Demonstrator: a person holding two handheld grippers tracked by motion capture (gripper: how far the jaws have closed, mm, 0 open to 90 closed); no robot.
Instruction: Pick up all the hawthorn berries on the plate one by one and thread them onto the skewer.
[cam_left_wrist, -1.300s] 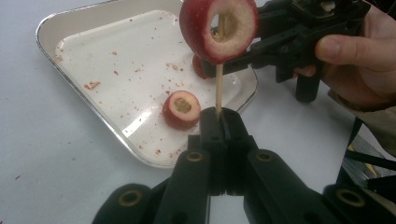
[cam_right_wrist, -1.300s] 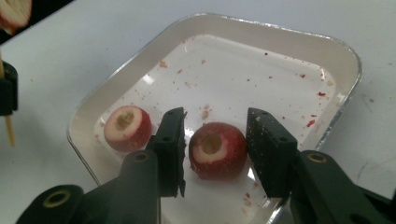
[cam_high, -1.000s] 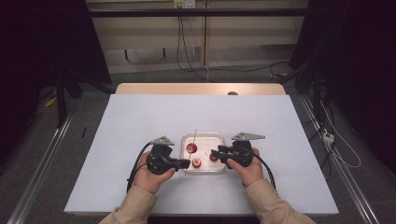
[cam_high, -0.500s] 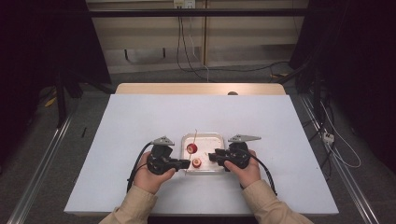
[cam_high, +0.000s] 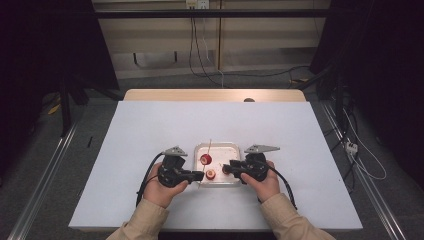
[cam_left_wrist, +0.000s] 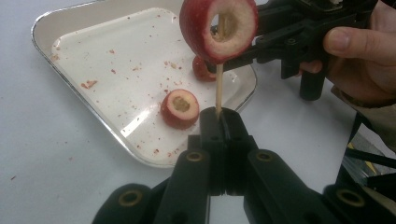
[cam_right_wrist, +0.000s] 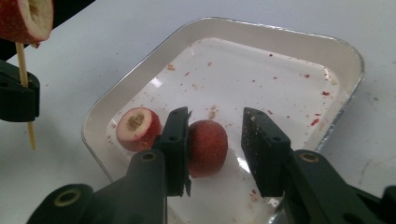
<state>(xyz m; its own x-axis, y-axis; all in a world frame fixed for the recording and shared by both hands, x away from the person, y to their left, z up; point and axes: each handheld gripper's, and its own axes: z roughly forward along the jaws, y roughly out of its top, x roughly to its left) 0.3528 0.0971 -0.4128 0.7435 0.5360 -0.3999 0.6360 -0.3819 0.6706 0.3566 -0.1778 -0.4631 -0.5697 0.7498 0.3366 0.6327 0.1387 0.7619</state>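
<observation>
Hardly anything has shifted since a second ago: both hands sit where they were, and only the right gripper (cam_right_wrist: 215, 144) has just been closing a little around a whole red fruit (cam_right_wrist: 207, 147), one pad touching it, the other still apart.

Left gripper (cam_left_wrist: 219, 122) is pressed tight on a thin wooden skewer (cam_left_wrist: 218, 91) that carries one cored red fruit ring (cam_left_wrist: 219, 29).

Work goes on at a white table (cam_high: 150, 130) with a wooden strip along its far edge; beyond it lie grey floor, trailing cables and dark surroundings.

One metal tray (cam_high: 220, 147) sits near the middle, speckled with red crumbs.

I count three fruit pieces: the skewered one, a second cored piece (cam_right_wrist: 136, 128) in the tray, and the whole one.
</observation>
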